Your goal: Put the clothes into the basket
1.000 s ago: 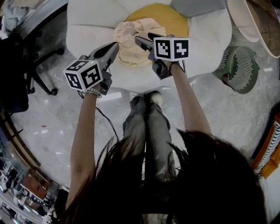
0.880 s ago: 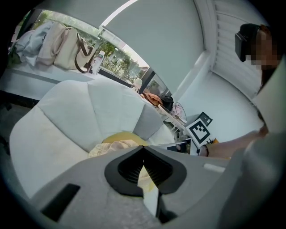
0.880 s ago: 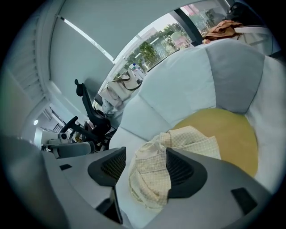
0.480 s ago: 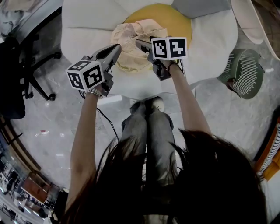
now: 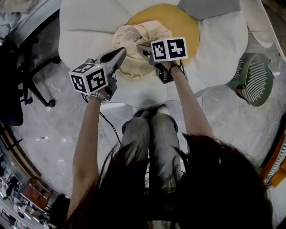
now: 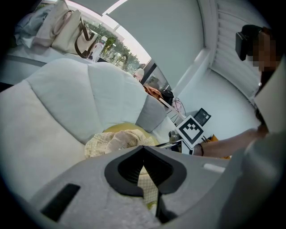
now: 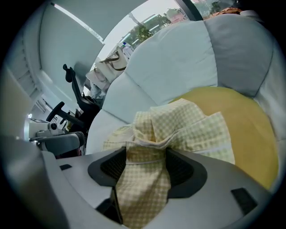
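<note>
Right tongs (image 5: 141, 46) are clamping the yellow checked garment (image 5: 132, 66), bunched on the flower cushion (image 5: 85, 27). Left tongs (image 5: 124, 50), tips together, are touching its near edge. Well to their right, the green basket (image 5: 252, 76) is standing, contents unclear.

Checked garment (image 5: 134, 60): one, pale yellow. Tongs, two pairs: left tongs (image 5: 123, 51) and right tongs (image 5: 142, 47). Marker cubes, two: left cube (image 5: 89, 79), right cube (image 5: 169, 49). Green slatted basket (image 5: 252, 78): one. Flower-shaped seat (image 5: 89, 27): one, with one yellow centre (image 5: 183, 22) and one grey petal (image 5: 205, 6); the white petals run out of view and are not counted. Black office chair (image 5: 33, 71): one. Handbag (image 6: 67, 31): one. Bottle (image 6: 95, 49): one.
</note>
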`<act>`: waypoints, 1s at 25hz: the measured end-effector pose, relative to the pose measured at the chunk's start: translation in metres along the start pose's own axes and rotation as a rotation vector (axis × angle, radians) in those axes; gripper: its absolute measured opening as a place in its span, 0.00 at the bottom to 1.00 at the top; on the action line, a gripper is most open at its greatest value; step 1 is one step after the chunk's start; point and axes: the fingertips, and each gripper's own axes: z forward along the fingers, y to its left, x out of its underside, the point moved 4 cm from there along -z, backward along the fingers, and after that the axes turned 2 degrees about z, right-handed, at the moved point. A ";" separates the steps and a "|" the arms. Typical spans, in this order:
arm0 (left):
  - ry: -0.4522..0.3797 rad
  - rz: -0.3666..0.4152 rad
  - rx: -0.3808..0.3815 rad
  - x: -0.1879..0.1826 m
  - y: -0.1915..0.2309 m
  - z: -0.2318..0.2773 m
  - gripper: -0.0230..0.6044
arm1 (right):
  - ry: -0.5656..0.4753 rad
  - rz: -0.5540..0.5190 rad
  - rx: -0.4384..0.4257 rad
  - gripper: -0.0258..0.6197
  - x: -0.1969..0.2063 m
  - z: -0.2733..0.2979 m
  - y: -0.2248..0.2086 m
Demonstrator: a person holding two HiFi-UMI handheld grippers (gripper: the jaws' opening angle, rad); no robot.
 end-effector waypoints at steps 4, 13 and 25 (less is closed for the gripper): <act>-0.011 -0.002 -0.002 0.006 0.008 0.006 0.05 | 0.021 -0.017 0.026 0.41 0.002 0.012 -0.008; -0.041 0.001 0.002 0.005 0.017 0.017 0.05 | 0.101 -0.105 0.144 0.33 -0.001 0.029 -0.018; -0.030 -0.025 -0.009 0.000 0.003 -0.002 0.05 | 0.030 -0.034 0.142 0.16 -0.003 0.007 -0.005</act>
